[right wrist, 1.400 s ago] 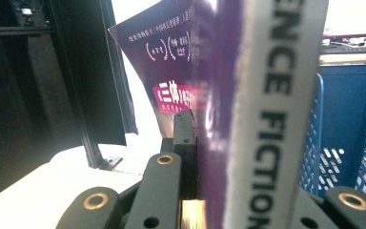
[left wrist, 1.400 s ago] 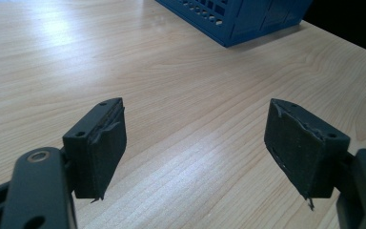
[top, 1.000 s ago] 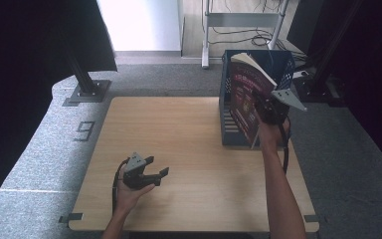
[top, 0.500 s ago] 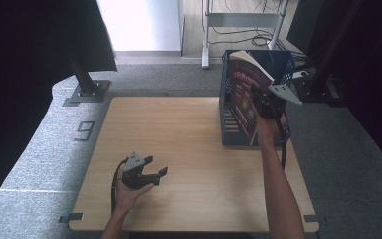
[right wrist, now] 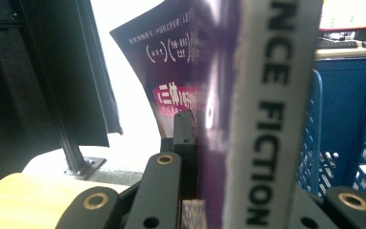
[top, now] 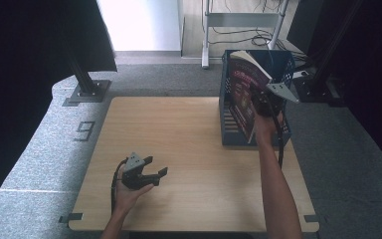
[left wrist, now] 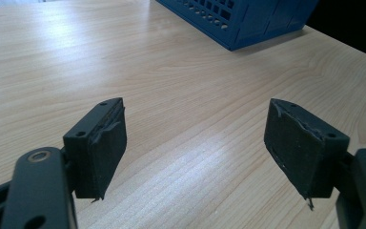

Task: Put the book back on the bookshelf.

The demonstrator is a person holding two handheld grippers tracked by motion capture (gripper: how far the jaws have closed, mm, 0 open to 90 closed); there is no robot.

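While clamped, book (top: 243, 89) inside right claw (top: 261, 102)

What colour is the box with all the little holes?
The crate is blue, seen best in the high view.

In the high view the lower part of the dark purple paperback book (top: 243, 94) sinks out of sight behind the near wall of the blue perforated plastic crate (top: 229, 127) at the tabletop's far right edge — how deep it reaches cannot be told. The right gripper (top: 261, 102) clamps the book, its jaw tips lost against the cover. In the right gripper view the book's white spine (right wrist: 271, 119) is cut by the top and bottom edges — the lettering reads partly, the small cover print is blurred. The crate's corner (left wrist: 248, 21) is cropped in the left gripper view.
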